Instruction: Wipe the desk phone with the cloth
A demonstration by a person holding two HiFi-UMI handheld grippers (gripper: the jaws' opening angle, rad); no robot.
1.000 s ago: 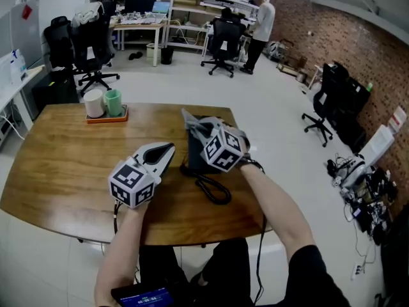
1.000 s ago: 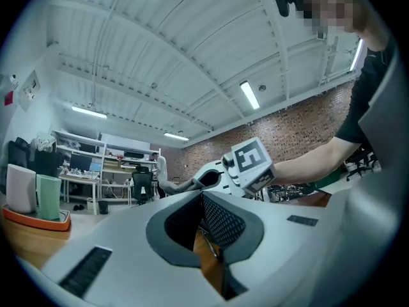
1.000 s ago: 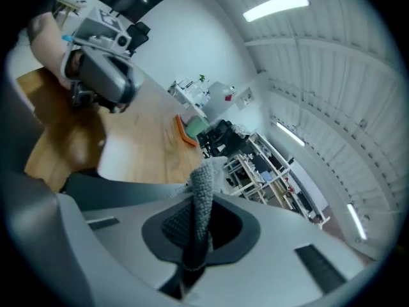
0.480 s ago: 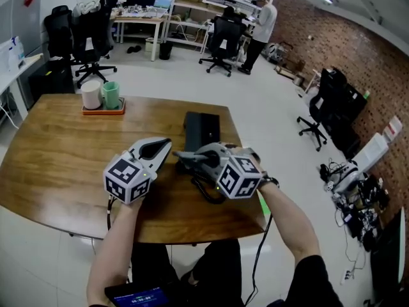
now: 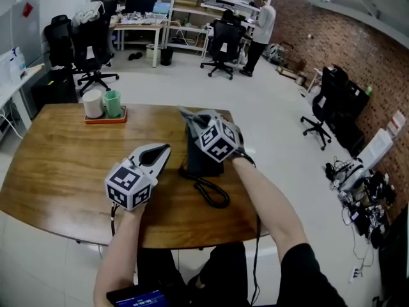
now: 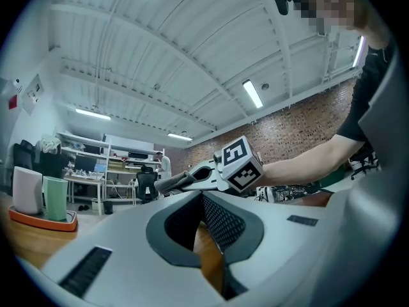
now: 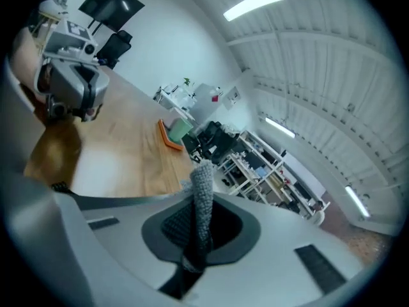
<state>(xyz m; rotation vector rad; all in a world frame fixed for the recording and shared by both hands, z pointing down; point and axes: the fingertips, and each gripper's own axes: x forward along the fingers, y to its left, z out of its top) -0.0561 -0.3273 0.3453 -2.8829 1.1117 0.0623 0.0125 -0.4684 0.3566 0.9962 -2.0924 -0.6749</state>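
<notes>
The table (image 5: pixel 57 165) is showing a smooth wood top with a light gloss that is catching soft reflections. The cloth (image 7: pixel 203 178) is looking grey, coarse and knitted. The left gripper (image 6: pixel 202 200) and the right gripper (image 7: pixel 199 200) are wearing smooth, matt, pale grey plastic shells, with dark, finely ribbed pads (image 6: pixel 220 222) inside. The phone (image 5: pixel 201 155) is appearing as matt black plastic, and its coiled cord (image 5: pixel 214 194) likewise. The floor (image 5: pixel 268 107) is shining pale and glossy. The wall (image 5: pixel 358 43) is showing rough red brick.

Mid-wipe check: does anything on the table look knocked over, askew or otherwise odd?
Nothing stands out. The desk phone sits under the right tool and its cloth, the coiled cord lies loose on the table, and both cups stand upright on their tray.
</notes>
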